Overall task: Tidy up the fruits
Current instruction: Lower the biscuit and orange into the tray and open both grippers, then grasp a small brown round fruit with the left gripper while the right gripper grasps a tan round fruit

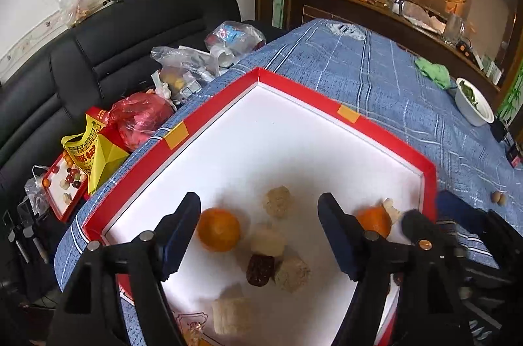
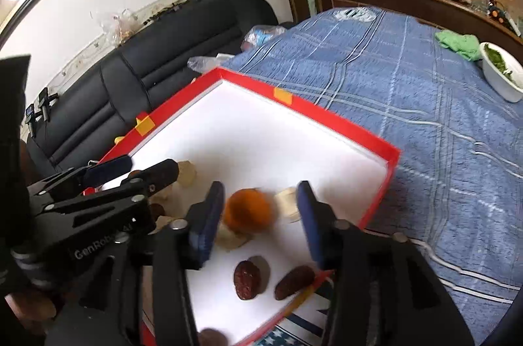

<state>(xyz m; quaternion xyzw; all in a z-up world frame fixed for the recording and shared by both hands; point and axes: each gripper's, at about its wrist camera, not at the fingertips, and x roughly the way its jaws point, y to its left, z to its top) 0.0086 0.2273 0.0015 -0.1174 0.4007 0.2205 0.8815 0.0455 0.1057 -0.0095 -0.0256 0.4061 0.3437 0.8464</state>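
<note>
Both claws hang wide apart over the red tray [image 1: 178,135], holding nothing. The left claw [image 1: 260,234] and right claw [image 2: 261,220] each frame an orange [image 2: 249,210]; either orange could roll if nudged.

Blue plaid-covered table [image 1: 376,74] carries red-rimmed tray [image 1: 294,84], white bowl [image 1: 474,112], green cloth [image 1: 433,73].

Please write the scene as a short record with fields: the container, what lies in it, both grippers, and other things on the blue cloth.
container: red tray, white inside, on the blue cloth
contents: two oranges, dark dates, pale cubes
left gripper: jaws open, holding nothing
right gripper: jaws open, an orange between them, not gripped
elsewhere: white bowl with greens, green rag
</note>
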